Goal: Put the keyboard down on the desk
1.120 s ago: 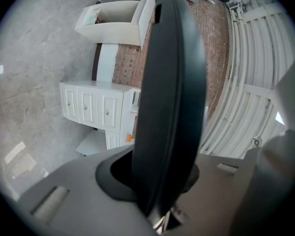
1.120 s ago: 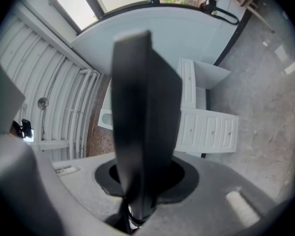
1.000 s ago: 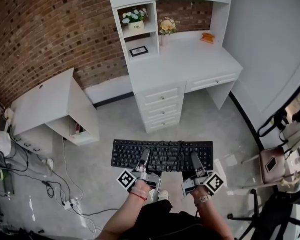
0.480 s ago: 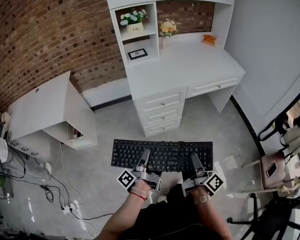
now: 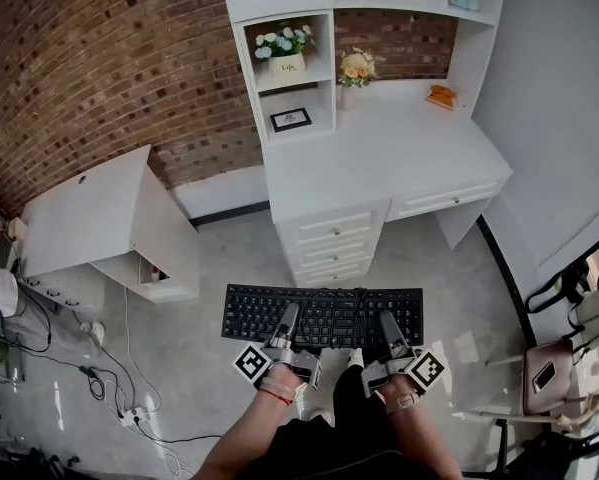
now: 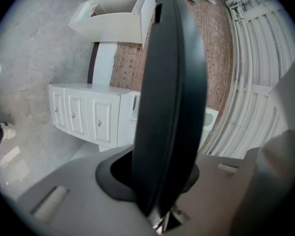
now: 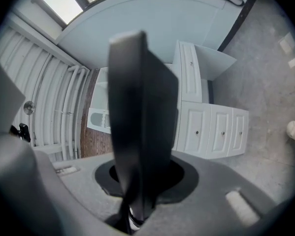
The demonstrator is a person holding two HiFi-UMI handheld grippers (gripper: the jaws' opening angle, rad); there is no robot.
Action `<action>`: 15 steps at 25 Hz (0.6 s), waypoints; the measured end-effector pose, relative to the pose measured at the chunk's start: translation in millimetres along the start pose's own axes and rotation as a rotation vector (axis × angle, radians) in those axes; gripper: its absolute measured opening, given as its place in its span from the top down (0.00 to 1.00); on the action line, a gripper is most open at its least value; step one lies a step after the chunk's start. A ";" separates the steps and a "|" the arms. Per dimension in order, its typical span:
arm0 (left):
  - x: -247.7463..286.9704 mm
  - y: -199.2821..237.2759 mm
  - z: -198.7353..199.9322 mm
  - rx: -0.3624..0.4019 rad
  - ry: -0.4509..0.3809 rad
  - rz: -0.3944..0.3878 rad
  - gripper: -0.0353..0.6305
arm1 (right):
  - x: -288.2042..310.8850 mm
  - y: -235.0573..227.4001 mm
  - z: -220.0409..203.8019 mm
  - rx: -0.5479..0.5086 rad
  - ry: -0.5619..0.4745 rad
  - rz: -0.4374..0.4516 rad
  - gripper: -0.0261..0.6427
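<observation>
black full-size keyboard [image 5: 324, 306], keys up and level, its near edge clamped in the left hand-held gripper [image 5: 288, 318] and the right hand-held gripper [image 5: 388, 324]; the white surface [image 5: 399, 158] lies well beyond both.

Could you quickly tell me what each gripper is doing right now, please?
Left gripper: closed on the near edge of the keyboard.
Right gripper: closed on the same keyboard, further right.

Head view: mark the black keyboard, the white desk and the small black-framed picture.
black keyboard [image 5: 324, 308]: head view, middle of the keys.
white desk [image 5: 399, 153]: head view, bare top.
small black-framed picture [image 5: 291, 119]: head view, centre of the frame.
</observation>
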State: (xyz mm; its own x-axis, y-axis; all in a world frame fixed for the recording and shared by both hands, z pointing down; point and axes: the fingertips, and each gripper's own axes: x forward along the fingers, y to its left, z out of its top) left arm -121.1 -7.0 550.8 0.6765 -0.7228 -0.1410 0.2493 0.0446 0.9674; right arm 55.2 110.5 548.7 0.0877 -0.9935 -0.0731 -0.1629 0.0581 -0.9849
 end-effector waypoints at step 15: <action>126.7 9.8 3.2 0.031 -0.049 -0.002 0.82 | 111.9 -19.5 80.3 0.008 0.087 0.001 0.85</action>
State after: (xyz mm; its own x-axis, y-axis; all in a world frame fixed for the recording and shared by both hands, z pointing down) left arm -35.2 -100.4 543.0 0.6413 -0.7556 -0.1334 0.2286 0.0222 0.9733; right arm 147.1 6.1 547.1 0.0020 -0.9981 -0.0610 -0.1553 0.0600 -0.9860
